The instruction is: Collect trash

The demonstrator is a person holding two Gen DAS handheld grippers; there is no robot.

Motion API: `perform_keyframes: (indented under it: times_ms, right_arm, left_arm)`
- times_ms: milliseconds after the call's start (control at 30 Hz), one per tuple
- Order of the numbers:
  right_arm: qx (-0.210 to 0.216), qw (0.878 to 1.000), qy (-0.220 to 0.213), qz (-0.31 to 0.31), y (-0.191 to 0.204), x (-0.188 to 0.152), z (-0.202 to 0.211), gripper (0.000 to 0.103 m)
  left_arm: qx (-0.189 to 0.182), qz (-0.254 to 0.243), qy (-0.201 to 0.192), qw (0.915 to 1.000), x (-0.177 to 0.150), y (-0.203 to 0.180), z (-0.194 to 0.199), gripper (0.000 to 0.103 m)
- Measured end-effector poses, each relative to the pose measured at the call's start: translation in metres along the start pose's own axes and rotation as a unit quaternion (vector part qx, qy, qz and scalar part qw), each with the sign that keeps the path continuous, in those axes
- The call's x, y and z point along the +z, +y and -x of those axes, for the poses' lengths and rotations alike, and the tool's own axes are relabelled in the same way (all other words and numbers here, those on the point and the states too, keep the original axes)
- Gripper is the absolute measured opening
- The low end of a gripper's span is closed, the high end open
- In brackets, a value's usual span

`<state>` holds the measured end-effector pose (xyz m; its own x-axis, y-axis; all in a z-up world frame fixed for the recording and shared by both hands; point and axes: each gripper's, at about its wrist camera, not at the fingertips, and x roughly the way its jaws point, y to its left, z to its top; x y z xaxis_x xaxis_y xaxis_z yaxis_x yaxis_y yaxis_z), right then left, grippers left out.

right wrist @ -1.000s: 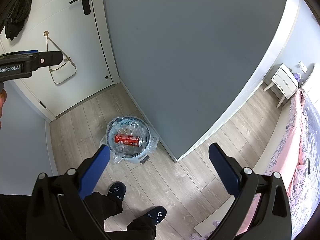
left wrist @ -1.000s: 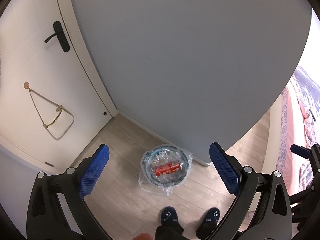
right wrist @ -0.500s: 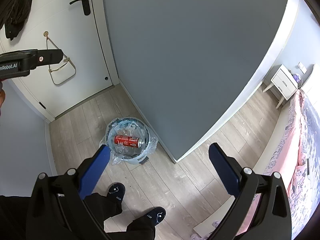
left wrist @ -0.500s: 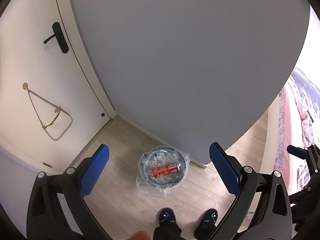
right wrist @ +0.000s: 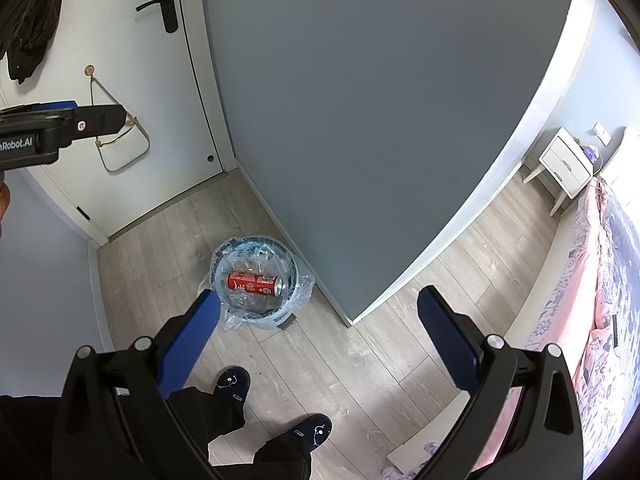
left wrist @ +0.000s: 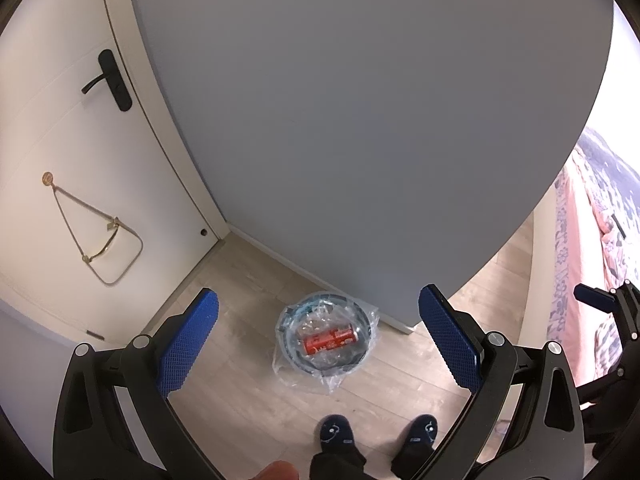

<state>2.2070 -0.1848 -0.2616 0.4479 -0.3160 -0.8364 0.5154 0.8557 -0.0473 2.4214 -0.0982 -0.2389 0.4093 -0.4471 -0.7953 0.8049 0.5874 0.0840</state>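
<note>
Even daylight, sharp focus, fisheye-curved edges

Can (right wrist: 254,283) lying in bin (right wrist: 280,319) on floor (right wrist: 320,360), against wall corner (right wrist: 352,320); door (right wrist: 120,80) behind-left; slippers (right wrist: 232,385) before bin; bed (right wrist: 600,280) right

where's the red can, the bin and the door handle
red can (right wrist: 254,283), right wrist view, middle of its side, lying in the bin
bin (right wrist: 290,280), right wrist view, right rim with the clear liner
door handle (right wrist: 167,7), right wrist view, black back plate
</note>
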Motion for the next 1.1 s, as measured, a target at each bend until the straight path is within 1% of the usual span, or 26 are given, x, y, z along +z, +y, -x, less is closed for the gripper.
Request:
perform_keyframes:
  times_ms: [200,433,533,733,1100]
  right_arm:
    - [-0.003,1.0,-0.005,-0.003,-0.002,0.003,0.004,0.096]
    - [-0.002,1.0,-0.008,-0.002,-0.004,0.002,0.004,0.096]
    - [-0.003,1.0,-0.006,-0.001,-0.003,0.001,0.004,0.096]
    - [-0.004,1.0,-0.006,-0.004,-0.004,0.001,0.004,0.096]
    - [-0.005,1.0,-0.007,-0.003,-0.004,0.002,0.004,0.096]
  left_arm:
    - [0.004,0.005,-0.004,1.0,0.002,0.0,0.002,0.097]
    - [0.003,0.021,-0.009,0.9997,0.005,0.006,0.004,0.097]
    - [0.009,0.027,-0.011,0.9995,0.005,0.008,0.006,0.097]
    - [0.005,0.055,-0.007,0.9985,0.006,0.018,0.006,0.097]
    - [0.015,0.046,-0.02,0.9986,0.007,0.015,0.013,0.097]
